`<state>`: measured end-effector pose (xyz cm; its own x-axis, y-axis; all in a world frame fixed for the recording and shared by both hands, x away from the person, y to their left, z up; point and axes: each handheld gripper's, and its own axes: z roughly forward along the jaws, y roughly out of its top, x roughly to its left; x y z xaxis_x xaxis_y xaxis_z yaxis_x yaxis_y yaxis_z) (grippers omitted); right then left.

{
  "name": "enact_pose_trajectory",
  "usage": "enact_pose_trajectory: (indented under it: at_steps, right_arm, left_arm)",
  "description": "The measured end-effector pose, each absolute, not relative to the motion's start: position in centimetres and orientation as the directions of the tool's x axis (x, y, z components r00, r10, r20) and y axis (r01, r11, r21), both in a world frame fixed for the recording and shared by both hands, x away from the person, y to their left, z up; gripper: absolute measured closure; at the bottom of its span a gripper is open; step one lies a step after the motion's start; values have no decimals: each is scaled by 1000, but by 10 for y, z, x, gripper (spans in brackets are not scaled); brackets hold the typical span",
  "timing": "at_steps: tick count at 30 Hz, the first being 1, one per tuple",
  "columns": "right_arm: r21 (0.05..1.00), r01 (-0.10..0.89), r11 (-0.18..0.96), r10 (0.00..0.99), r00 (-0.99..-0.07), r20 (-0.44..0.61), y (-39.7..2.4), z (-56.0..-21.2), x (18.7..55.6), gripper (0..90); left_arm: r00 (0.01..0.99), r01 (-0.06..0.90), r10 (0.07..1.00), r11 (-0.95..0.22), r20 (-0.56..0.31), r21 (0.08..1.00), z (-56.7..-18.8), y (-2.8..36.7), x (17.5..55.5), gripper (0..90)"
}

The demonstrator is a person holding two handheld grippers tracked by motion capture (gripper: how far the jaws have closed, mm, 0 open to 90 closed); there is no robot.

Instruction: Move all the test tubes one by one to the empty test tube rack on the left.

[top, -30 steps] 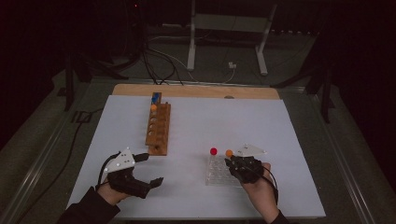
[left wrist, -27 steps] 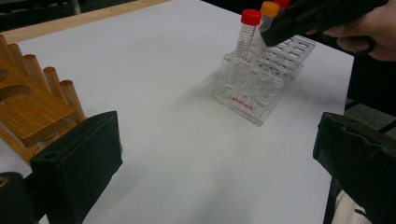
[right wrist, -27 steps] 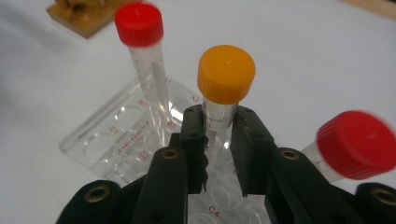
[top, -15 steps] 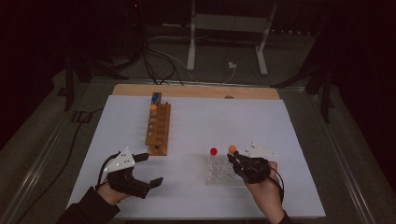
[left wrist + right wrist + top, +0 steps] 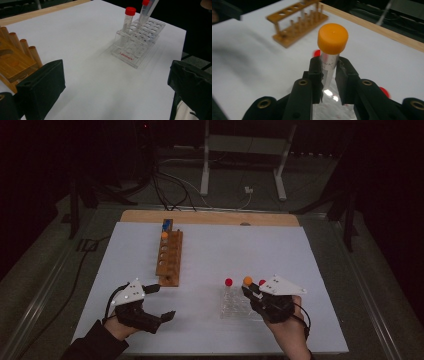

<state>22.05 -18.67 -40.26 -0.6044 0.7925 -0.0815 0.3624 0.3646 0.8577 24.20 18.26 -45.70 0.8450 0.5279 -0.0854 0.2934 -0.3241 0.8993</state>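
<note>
My right gripper (image 5: pixel 251 292) is shut on an orange-capped tube (image 5: pixel 332 50), held upright just above the clear plastic rack (image 5: pixel 234 306) at the table's near right. The orange cap (image 5: pixel 247 281) rises above the jaws. A red-capped tube (image 5: pixel 228 283) stands in the rack's far left corner, and another red cap (image 5: pixel 262 282) shows beside the gripper. In the left gripper view the rack (image 5: pixel 140 40) holds a red-capped tube (image 5: pixel 128 23). My left gripper (image 5: pixel 159 301) rests open at the near left, just in front of the wooden rack (image 5: pixel 169 257), nothing between its jaws.
The wooden rack holds an orange-capped tube (image 5: pixel 164 235) and a blue-capped one (image 5: pixel 166 225) at its far end. A wooden board (image 5: pixel 210 218) edges the white mat's far side. Cables and a metal stand (image 5: pixel 242 165) lie on the floor beyond.
My right gripper has lifted the orange-capped tube up out of the clear rack and drifted slightly right. The left gripper has stayed where it was.
</note>
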Motion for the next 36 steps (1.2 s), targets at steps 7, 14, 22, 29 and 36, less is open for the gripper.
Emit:
enact_pose_trajectory:
  at_steps: [7, 14, 22, 29, 36]
  right_arm:
    - [864, 341, 371, 738, -673, -51, -169, -403, 211, 756]
    - [856, 332, 396, 681, -732, -31, -150, -412, 208, 755]
    - [820, 342, 458, 630, -776, -28, -125, -433, 210, 755]
    - [797, 339, 499, 591, -806, -27, -107, -444, 209, 755]
    - [784, 331, 526, 561, -828, -26, -97, -450, 206, 755]
  left_arm:
    - [856, 277, 511, -329, -77, 903, -453, 179, 239, 20]
    - [868, 259, 491, -332, -68, 907, -448, 175, 235, 21]
    - [880, 246, 470, -322, -72, 914, -442, 170, 231, 21]
    - [897, 224, 437, -317, -67, 922, -439, 160, 225, 44]
    - [915, 196, 399, -316, -57, 928, -438, 145, 220, 143]
